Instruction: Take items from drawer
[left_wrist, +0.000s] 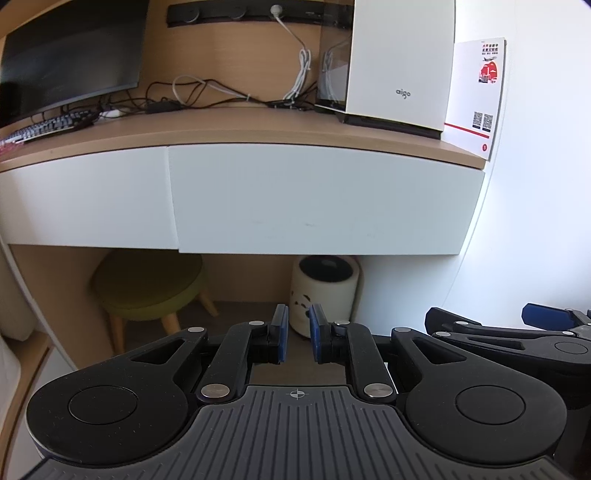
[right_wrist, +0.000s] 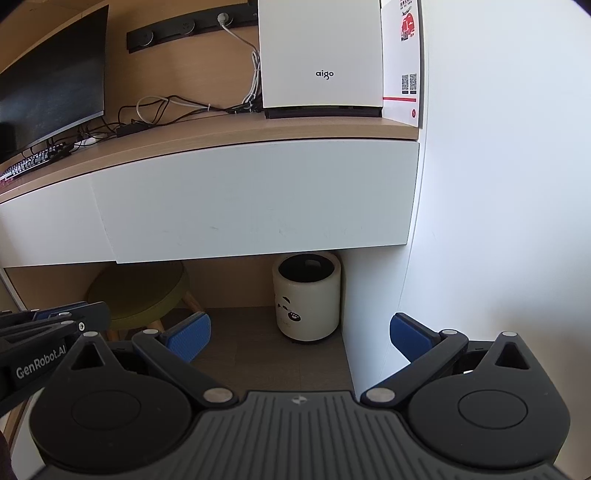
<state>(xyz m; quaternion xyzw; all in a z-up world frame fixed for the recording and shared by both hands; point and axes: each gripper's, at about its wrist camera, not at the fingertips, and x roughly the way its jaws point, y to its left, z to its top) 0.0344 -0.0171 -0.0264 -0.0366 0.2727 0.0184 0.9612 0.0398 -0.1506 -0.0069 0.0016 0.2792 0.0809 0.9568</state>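
Drawer (left_wrist: 325, 199) shut, set under the right end of the worktop (left_wrist: 258, 129), a second white front to its left. Contents hidden. Left tool (left_wrist: 297, 339) low before it, blue pads nearly together, nothing between them. Right tool (right_wrist: 299, 336) spread wide, empty. Front is flat, smooth, handle-less: likely stiff and slippery on the face. Judgement: hook the lower edge, which overhangs the knee space above the bin (right_wrist: 306, 299), and pull straight out.

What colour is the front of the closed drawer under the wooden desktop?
Plain white, handleless drawer front, closed under the light wooden desktop; clearest in the right wrist view.
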